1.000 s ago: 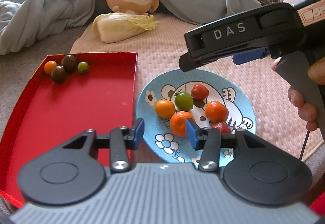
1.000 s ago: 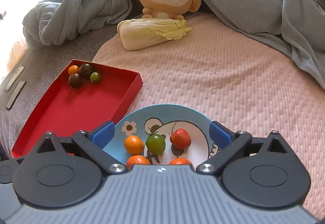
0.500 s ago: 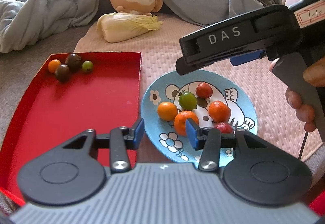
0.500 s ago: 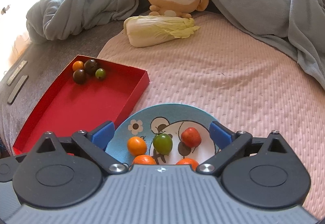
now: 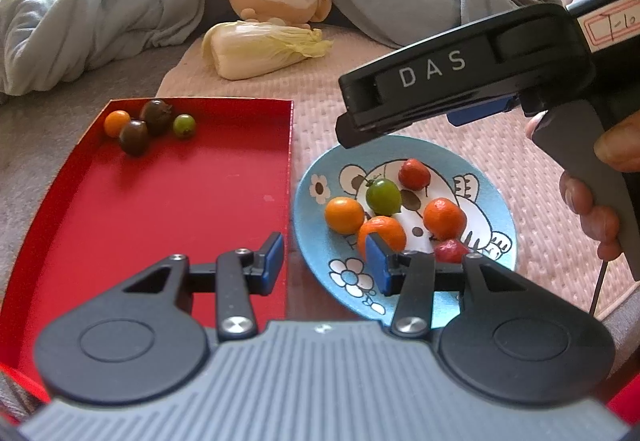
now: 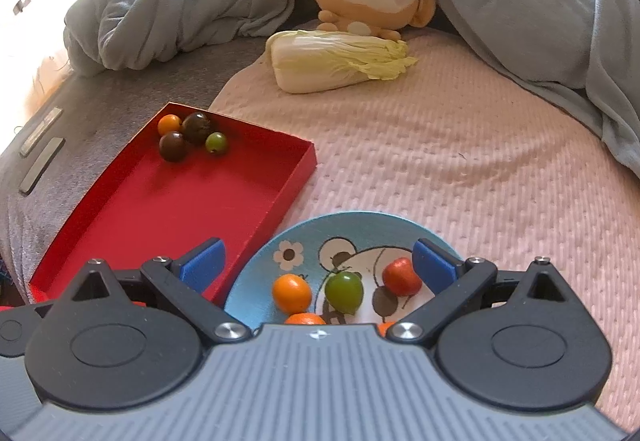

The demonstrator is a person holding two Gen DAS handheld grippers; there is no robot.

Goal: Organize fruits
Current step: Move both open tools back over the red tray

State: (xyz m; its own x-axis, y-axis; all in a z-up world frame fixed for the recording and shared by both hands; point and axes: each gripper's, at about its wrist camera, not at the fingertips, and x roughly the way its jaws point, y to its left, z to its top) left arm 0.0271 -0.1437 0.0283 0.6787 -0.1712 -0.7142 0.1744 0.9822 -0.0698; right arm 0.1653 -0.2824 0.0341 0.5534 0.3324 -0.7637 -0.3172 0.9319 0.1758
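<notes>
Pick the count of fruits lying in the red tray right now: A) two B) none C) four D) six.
C: the red tray holds four fruits in its far corner, an orange one, two dark ones and a green one.

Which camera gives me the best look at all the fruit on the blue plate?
The left wrist view: the whole blue plate shows, with six fruits, only the small red one partly behind a finger. In the right wrist view the gripper body covers the plate's near half, leaving three fruits clear and two orange ones barely peeking out.
</notes>
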